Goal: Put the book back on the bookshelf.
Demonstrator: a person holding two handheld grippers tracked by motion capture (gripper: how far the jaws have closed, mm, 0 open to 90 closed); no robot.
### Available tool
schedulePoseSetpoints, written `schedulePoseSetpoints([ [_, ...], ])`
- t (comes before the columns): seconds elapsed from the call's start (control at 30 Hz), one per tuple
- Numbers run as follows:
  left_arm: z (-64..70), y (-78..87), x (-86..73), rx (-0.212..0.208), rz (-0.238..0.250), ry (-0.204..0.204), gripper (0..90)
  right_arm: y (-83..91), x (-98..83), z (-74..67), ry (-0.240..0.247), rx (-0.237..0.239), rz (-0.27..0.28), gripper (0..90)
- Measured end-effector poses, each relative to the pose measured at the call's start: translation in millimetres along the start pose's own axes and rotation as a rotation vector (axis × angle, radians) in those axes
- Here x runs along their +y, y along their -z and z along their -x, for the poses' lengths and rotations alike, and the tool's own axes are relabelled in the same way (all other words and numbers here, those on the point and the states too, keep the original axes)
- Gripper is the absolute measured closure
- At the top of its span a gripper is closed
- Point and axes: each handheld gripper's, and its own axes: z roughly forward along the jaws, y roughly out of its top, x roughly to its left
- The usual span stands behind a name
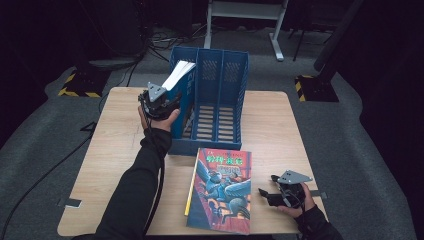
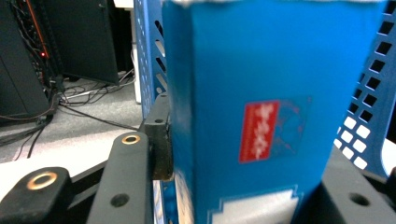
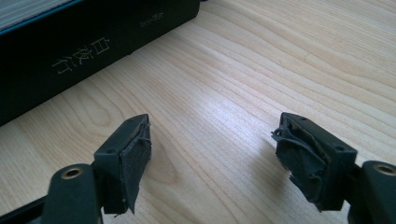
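Left hand-held gripper (image 1: 161, 102) is clamped on a blue book (image 2: 261, 116), held tilted in the file rack's (image 1: 235, 90) left compartment. Right hand-held gripper (image 3: 212, 161), jaws apart, is held over the bench (image 1: 115, 150), near the rack, beside an illustrated book (image 1: 222, 190).

Light wooden table (image 1: 280, 130) with smooth grain, blue plastic file rack (image 1: 220, 100) full of holes, shiny paper book cover (image 1: 222, 190), rough worn black pads (image 3: 135, 161)
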Motion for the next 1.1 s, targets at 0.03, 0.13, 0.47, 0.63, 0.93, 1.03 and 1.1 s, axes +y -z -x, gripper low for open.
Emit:
schedulePoseSetpoints([
  [0.03,0.3,1.3,-0.8,0.001,-0.001,-0.003,55.1,0.0,0.0,0.0,0.0,0.0,0.0,26.4],
  [0.13,-1.2,7.8,-4.1,-0.013,0.006,-0.011,52.9,0.0,0.0,0.0,0.0,0.0,0.0,26.5],
  [0.47,-4.1,30.7,-15.2,-0.091,-0.013,-0.101,48.4,0.0,-0.1,0.0,-0.001,0.0,0.0,26.4],
  [0.63,-11.1,37.6,-30.6,-0.145,-0.089,-0.165,43.1,0.0,-0.1,-0.1,-0.001,0.0,0.0,26.4],
  [0.93,-17.3,33.5,-56.2,-0.186,-0.242,-0.268,46.7,0.0,-0.1,-0.1,-0.002,-0.001,0.0,26.4],
  [1.03,-16.9,30.3,-57.4,-0.184,-0.256,-0.267,46.7,0.0,-0.1,-0.1,-0.002,-0.001,0.0,26.4],
  [1.1,-15.5,26.3,-57.8,-0.177,-0.264,-0.259,46.4,0.0,-0.1,-0.1,-0.001,-0.001,0.0,26.4],
])
